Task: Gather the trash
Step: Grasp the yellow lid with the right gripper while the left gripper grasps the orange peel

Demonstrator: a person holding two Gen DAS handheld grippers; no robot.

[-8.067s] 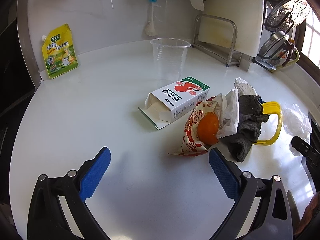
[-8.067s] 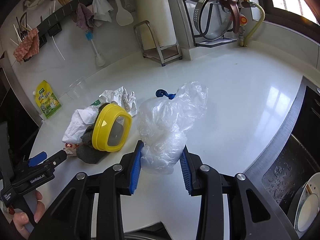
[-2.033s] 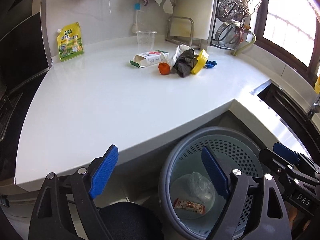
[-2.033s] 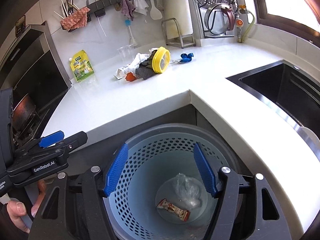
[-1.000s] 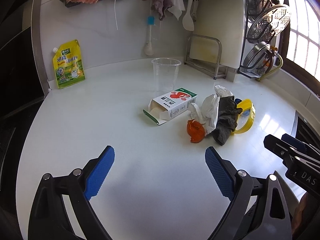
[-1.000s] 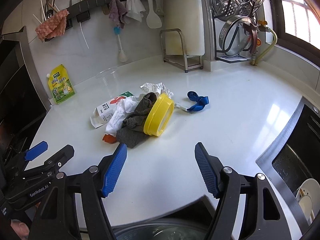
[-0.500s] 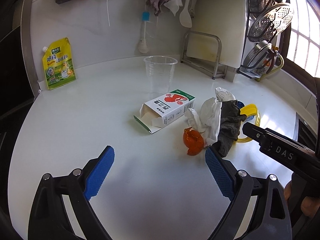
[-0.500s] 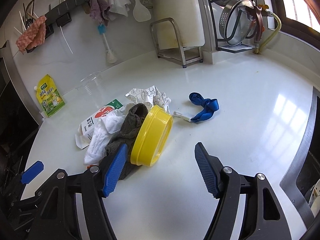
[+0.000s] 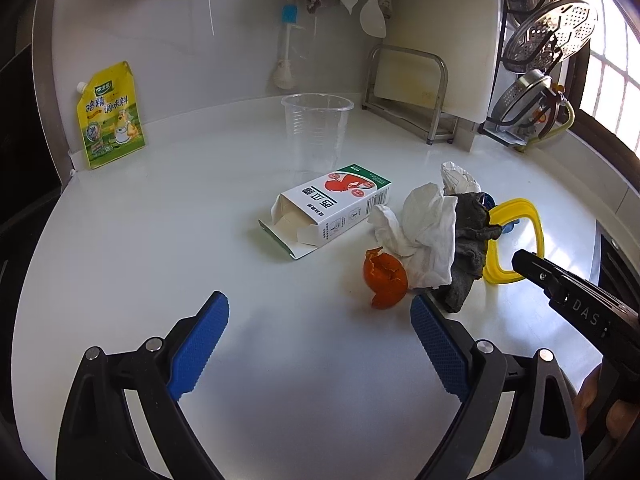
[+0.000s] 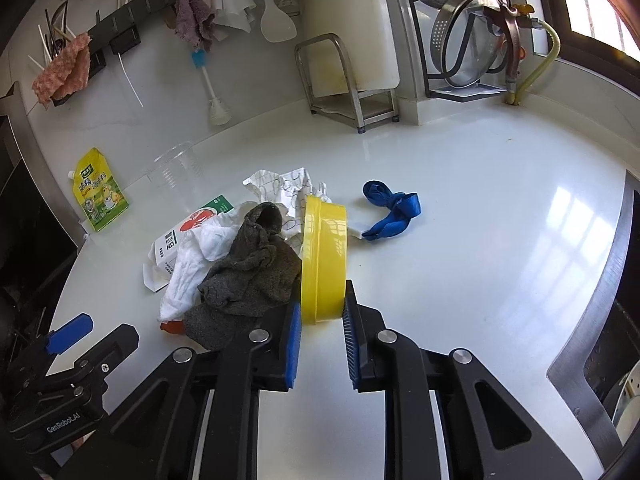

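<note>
A pile of trash lies on the white counter [image 9: 160, 240]. It holds an orange peel [image 9: 384, 280], a white crumpled tissue [image 9: 424, 236], a grey rag [image 10: 248, 272], an open carton [image 9: 332, 208] and a yellow lid [image 10: 324, 260] standing on its edge. My right gripper [image 10: 320, 324] has its blue pads on either side of the yellow lid's near rim, closed on it. My left gripper [image 9: 316, 332] is open and empty, just in front of the orange peel. A blue strap [image 10: 392, 208] and crumpled paper [image 10: 280, 188] lie behind the lid.
A clear plastic cup [image 9: 316, 132] and a yellow seasoning pouch [image 9: 110, 116] stand at the back. A cutting-board rack [image 10: 348, 80] and a dish rack [image 10: 472, 40] line the back wall. The sink edge [image 10: 600, 312] is at the right.
My right gripper has moved forward to the yellow lid and narrowed from wide open onto its rim. My left gripper has drifted slightly closer to the orange peel, still open.
</note>
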